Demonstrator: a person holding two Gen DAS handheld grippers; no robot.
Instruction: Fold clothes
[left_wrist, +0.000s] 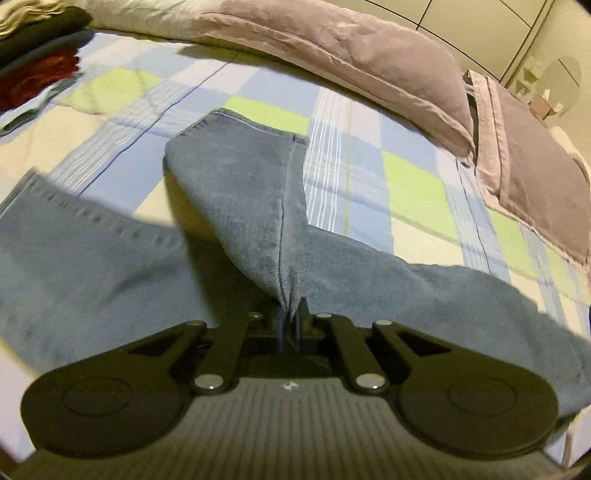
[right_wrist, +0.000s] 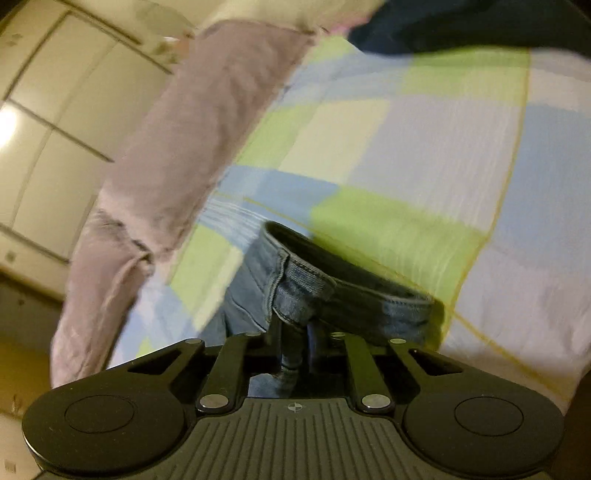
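**Jeans pinched at both ends, long axis running between the two grippers**

Spreading across the whole scene: the checked bedsheet (left_wrist: 369, 177), blue, green and cream, with grey pillows (left_wrist: 351, 59) lying along its far edge and a stack of dark and red clothes (left_wrist: 40, 48) sitting at the far left corner.

Lying on that sheet, partly lifted: the jeans (left_wrist: 243, 206). Draping one leg toward the near left, trailing more denim off to the near right, and rising in a tented ridge along a seam straight toward the camera in the left wrist view.

Clamping that seam ridge: the left gripper (left_wrist: 290, 314), fingers drawn together on a pinch of denim, cloth fanning away far from the tips.

Clamping the other end: the right gripper (right_wrist: 295, 343), fingers closed on a bunch of fabric just below the waistband (right_wrist: 332, 280), the band curling open above and beyond the tips, heavily blurred.

Judging the key relation: garment stretching lengthwise between the two pinches, neither gripper nearer than the other, both already on the cloth. Likely calling for bringing one held end over toward the other, keeping the axis taut to avoid a skewed fold or sagging middle.
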